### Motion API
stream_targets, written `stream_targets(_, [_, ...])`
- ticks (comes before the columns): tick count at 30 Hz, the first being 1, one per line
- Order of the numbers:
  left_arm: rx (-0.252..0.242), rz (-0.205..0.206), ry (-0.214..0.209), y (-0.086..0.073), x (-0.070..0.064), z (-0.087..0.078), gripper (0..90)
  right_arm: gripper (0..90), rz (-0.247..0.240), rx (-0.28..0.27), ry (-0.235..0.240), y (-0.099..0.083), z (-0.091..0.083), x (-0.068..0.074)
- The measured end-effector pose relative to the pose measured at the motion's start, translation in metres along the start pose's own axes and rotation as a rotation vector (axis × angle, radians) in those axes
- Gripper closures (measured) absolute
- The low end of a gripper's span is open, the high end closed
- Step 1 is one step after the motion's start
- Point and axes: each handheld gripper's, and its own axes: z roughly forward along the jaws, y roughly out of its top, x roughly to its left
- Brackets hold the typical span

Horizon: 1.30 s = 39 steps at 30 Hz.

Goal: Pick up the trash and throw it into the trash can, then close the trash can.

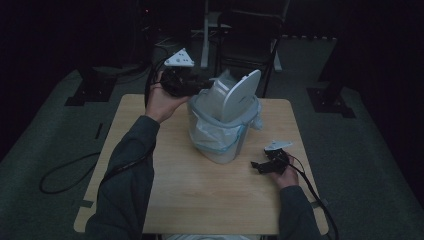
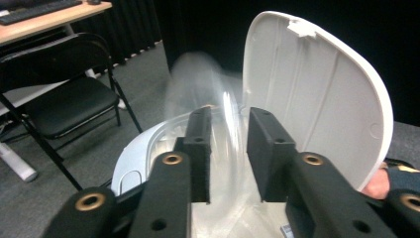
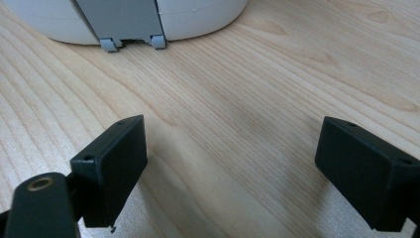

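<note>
no readable writing on the white bin (image 1: pixel 220 142) or lid (image 1: pixel 239 95).

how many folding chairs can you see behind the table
1: a black folding chair stands on the carpet beyond the table's far edge, behind the white bin. The dark background may hide others.

Motion-blurred translucent liner (image 2: pixel 208 99) between left hand-held gripper (image 2: pixel 228 153) jaws
</note>
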Motion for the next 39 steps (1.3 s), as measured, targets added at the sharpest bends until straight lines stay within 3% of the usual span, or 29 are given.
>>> stream_targets(16, [-0.036, -0.005, -0.029, 0.005, -0.003, -0.008, 63.8, 11.9, -0.001, 0.000, 0.000, 0.000, 0.000, 0.000])
stream_targets(22, [-0.060, -0.004, -0.022, 0.007, -0.007, -0.010, 63.2, 11.9, -0.001, 0.000, 0.000, 0.000, 0.000, 0.000])
stream_targets(25, [-0.080, 0.001, -0.039, 0.011, -0.013, -0.014, 61.3, 11.9, -0.001, 0.000, 0.000, 0.000, 0.000, 0.000])
stream_targets(39, [-0.087, 0.039, -0.117, 0.026, -0.035, -0.013, 55.1, 11.9, -0.001, -0.001, 0.000, 0.001, 0.001, 0.000])
